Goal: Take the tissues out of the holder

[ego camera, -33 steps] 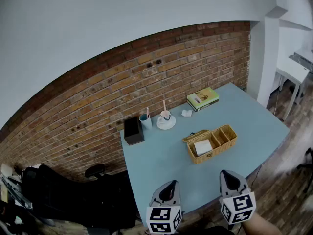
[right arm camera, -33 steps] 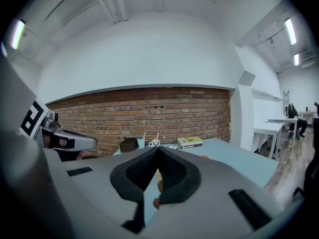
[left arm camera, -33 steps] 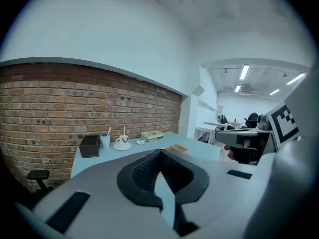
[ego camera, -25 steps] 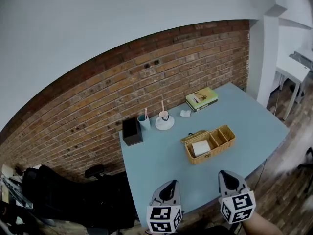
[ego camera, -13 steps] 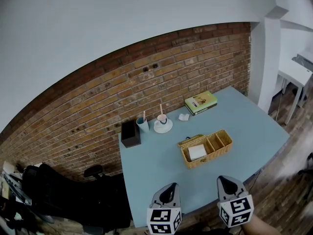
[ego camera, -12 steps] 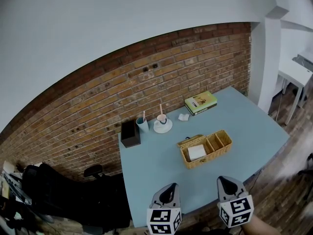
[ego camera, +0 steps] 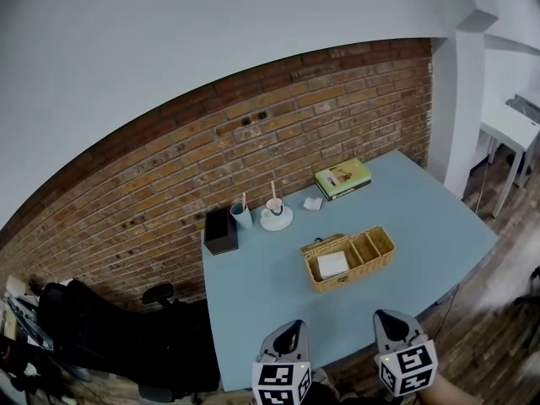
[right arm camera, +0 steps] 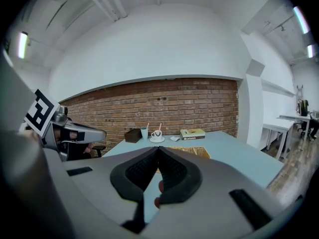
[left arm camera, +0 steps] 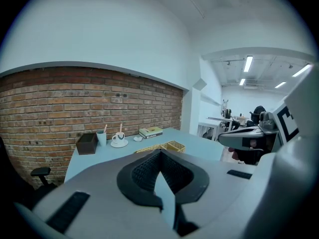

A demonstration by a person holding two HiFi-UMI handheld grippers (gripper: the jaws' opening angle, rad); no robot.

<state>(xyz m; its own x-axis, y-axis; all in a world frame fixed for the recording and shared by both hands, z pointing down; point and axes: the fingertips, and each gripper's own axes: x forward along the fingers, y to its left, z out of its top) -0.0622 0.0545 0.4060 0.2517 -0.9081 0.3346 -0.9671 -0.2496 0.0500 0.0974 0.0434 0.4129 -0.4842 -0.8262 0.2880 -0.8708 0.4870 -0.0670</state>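
A wicker holder (ego camera: 369, 251) with several compartments stands mid-table, and a white stack of tissues (ego camera: 332, 264) lies in its left compartment. My left gripper (ego camera: 292, 328) and right gripper (ego camera: 390, 317) hover side by side off the table's near edge, well short of the holder. In the left gripper view the left gripper (left arm camera: 159, 151) has its tips together with nothing between them; the holder (left arm camera: 169, 145) peeks out just behind. The right gripper (right arm camera: 158, 149) is likewise shut and empty, with the holder (right arm camera: 198, 153) partly hidden behind its jaws.
On the light blue table (ego camera: 270, 302), along the brick wall, stand a black box (ego camera: 218, 230), a blue cup (ego camera: 240, 216), a white cup on a saucer (ego camera: 275, 217), a small white wad (ego camera: 313, 202) and a green book (ego camera: 342, 177). Dark chairs and bags (ego camera: 126, 336) crowd the floor at left.
The head view has drawn back a little: table and holder have slid left and look smaller, and both grippers sit lower in view. Both stay shut.
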